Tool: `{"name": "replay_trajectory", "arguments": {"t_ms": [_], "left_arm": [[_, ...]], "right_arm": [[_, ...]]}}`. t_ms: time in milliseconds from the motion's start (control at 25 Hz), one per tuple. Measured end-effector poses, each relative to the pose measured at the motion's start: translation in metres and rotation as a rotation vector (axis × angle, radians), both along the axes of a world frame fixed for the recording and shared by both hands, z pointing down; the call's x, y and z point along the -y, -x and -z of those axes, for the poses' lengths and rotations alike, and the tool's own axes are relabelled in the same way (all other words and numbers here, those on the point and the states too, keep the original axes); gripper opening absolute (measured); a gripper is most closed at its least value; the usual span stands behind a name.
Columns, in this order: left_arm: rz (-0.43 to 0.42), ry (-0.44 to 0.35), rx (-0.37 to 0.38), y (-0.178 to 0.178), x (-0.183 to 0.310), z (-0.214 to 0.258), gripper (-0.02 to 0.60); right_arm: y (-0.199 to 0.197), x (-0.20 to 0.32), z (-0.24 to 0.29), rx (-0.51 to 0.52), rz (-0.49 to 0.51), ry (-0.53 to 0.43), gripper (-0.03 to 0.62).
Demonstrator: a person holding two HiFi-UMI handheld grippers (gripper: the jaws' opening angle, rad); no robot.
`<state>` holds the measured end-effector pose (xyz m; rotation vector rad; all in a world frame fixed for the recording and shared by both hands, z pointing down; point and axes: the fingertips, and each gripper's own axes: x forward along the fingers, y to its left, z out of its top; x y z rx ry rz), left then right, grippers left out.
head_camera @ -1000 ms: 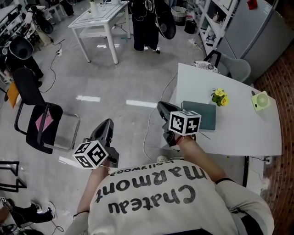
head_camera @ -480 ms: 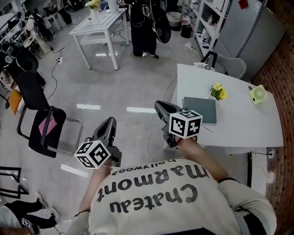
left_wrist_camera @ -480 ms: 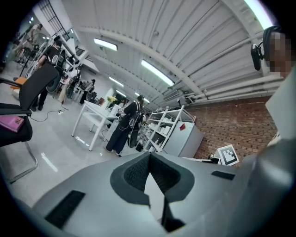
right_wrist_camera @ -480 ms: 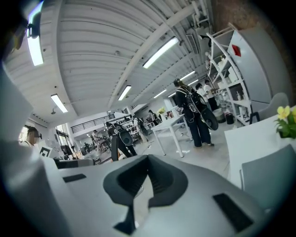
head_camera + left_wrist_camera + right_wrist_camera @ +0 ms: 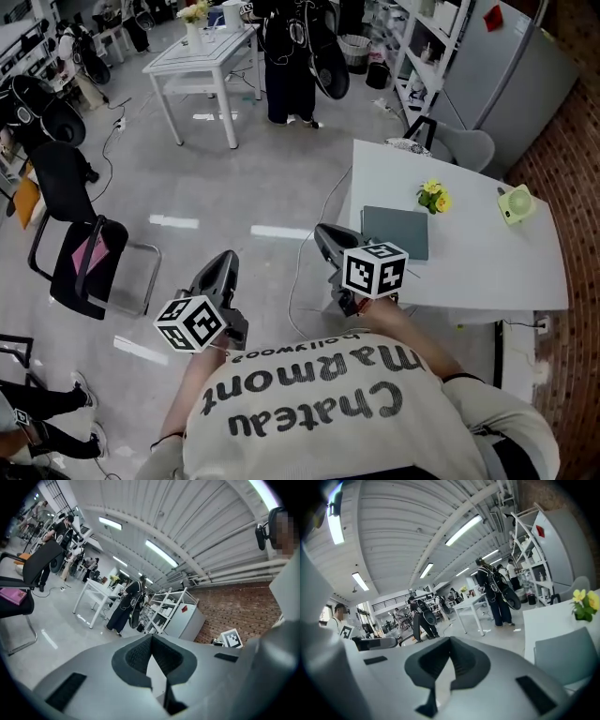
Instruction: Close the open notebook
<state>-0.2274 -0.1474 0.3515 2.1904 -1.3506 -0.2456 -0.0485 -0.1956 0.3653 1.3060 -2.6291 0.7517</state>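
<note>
The notebook [image 5: 396,232] lies shut and flat on the white table [image 5: 487,272], its grey-green cover up; it also shows at the right edge of the right gripper view [image 5: 567,654]. My right gripper [image 5: 323,231] hovers off the table's left edge, left of the notebook and apart from it, shut on nothing [image 5: 450,639]. My left gripper [image 5: 228,255] hangs over the open floor far to the left, its jaws meeting with nothing between them [image 5: 151,637].
A small pot of yellow flowers [image 5: 432,197] stands just behind the notebook, and a pale green fan [image 5: 515,202] sits at the table's far right. A black chair [image 5: 80,253] stands on the left. A white table [image 5: 202,52] and a standing person [image 5: 291,56] are at the back.
Both grippers have drifted a little with the person, and the view has shifted. The jaws have stayed shut and the notebook has not moved.
</note>
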Motion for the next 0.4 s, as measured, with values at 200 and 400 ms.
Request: {"name": "replay_trajectory", "arguments": {"t_ms": [200,400], "left_arm": [[-0.005,0.015,-0.013,-0.022,-0.01,-0.002,0.0],[-0.009,0.043,-0.015,-0.033,-0.022,-0.006,0.0]], "right_arm": [[-0.021,-0.012,-0.003,-0.036,0.012,0.003,0.003],[-0.037,-0.025,-0.011,-0.039,0.004,0.042,0.003]]}}
